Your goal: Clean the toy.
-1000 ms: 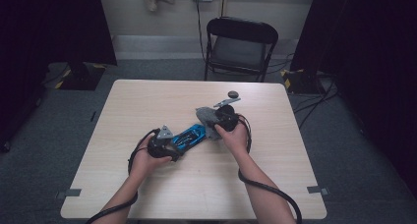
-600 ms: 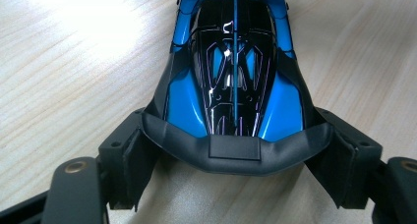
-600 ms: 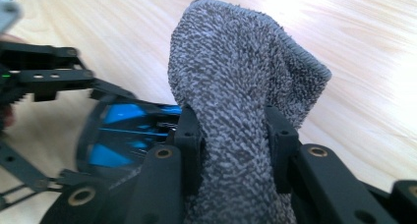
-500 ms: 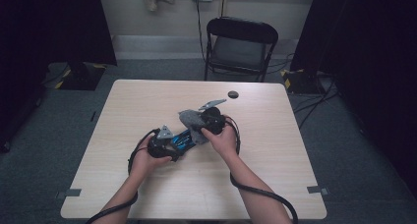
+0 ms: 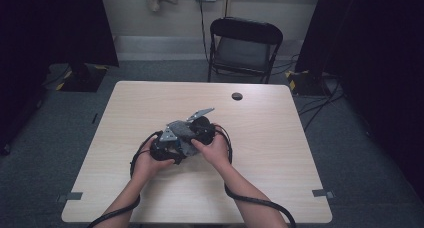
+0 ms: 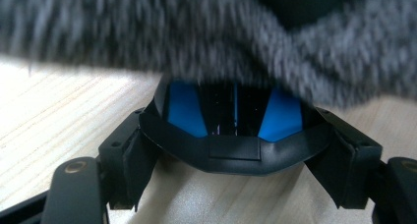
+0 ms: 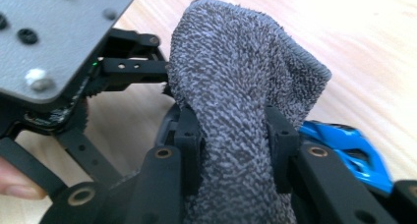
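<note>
A blue and black toy car [image 6: 235,130] sits on the wooden table [image 5: 280,138], and my left gripper [image 6: 236,162] is shut on its sides. In the high view the left gripper [image 5: 164,148] lies low at mid-table. My right gripper [image 7: 235,138] is shut on a bunched grey terry cloth [image 7: 236,86]. The cloth [image 6: 196,42] hangs over the car's top and hides most of it. In the right gripper view a blue corner of the car [image 7: 344,145] peeks out past the cloth. The right gripper [image 5: 192,133] is pressed close against the left one.
A small black round object [image 5: 237,96] lies near the table's far edge. A black folding chair [image 5: 245,48] stands behind the table. The left gripper's grey plate [image 7: 54,37] is just left of the cloth. Cables trail off the near edge.
My right hand has slid left with the cloth onto the car, so the blue body seen before in the high view is now covered. The left hand stayed put.
</note>
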### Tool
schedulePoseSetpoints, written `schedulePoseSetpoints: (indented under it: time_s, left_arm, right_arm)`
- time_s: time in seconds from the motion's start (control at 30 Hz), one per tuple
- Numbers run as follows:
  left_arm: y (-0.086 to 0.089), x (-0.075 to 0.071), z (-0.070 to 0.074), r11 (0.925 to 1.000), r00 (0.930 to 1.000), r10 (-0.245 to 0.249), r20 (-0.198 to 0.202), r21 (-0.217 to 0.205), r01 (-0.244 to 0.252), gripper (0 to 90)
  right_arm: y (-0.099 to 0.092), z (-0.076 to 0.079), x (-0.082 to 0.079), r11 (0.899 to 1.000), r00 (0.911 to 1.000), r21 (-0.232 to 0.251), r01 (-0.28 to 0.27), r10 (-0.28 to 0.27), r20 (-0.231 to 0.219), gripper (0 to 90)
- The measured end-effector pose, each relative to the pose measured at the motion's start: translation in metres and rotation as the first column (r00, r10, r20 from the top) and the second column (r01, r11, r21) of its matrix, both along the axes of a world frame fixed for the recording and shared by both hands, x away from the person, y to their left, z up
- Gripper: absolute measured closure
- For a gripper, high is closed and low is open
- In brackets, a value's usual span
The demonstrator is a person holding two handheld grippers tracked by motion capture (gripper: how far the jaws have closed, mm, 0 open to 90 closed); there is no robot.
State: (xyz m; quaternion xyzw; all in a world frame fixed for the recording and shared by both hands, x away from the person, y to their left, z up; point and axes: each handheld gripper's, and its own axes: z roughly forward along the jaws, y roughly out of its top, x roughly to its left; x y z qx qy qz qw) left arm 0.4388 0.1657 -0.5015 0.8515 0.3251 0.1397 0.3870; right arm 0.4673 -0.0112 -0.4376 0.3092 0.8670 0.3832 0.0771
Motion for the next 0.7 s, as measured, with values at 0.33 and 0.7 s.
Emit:
schedulePoseSetpoints:
  time_s: [0.33,0.7]
  left_arm:
    - [0.0,0.0,0.0,1.0,1.0,-0.005,-0.002,0.006,0.005,24.7]
    - [0.0,0.0,0.0,1.0,1.0,-0.004,0.002,0.006,0.004,24.7]
  right_arm:
    - [0.011,-0.012,-0.005,0.999,0.9986,-0.007,-0.046,0.046,-0.025,66.3]
    - [0.015,-0.018,-0.006,0.998,0.9981,-0.019,-0.057,0.056,-0.026,66.3]
